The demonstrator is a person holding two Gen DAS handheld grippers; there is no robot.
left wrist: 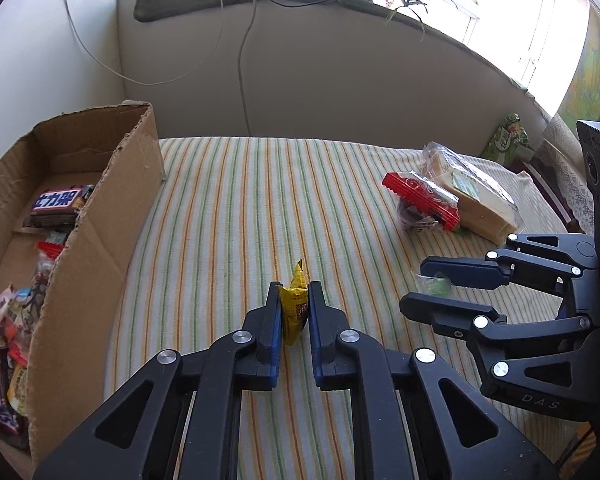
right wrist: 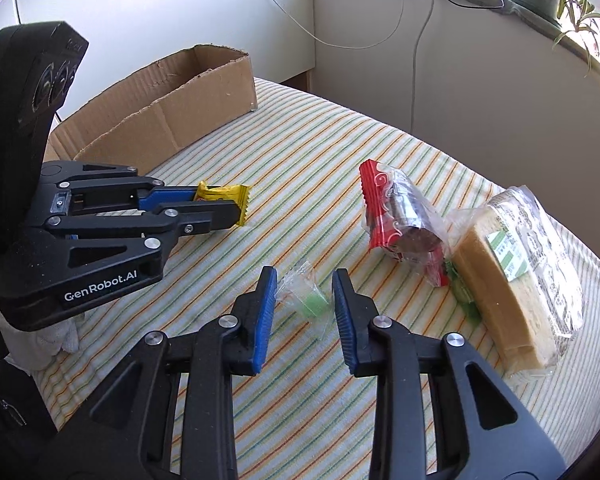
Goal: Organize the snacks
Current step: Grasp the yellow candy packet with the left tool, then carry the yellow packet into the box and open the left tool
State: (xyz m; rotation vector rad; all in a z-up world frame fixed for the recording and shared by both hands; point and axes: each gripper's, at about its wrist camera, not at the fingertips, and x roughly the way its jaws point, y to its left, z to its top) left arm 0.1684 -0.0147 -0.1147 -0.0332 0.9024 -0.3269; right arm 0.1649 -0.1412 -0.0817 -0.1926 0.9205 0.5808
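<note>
Cardboard box [left wrist: 100,200] sits far left, already stocked. Left hand-held gripper [left wrist: 294,300] pinches the yellow snack packet [left wrist: 294,312] above the striped table [left wrist: 240,208]; right hand-held gripper [right wrist: 304,288] straddles the green candy [right wrist: 312,302], pads not quite pressing.

Both grippers are matte black plastic linkages with round silver pivot screws and ribbed blue pads [right wrist: 265,312] inside the fingers. The left gripper [right wrist: 220,208] carries white "GenRobot.AI" lettering — a white glove [right wrist: 56,332] shows beneath it — and the right gripper [left wrist: 432,288] is embossed "DAS".
</note>
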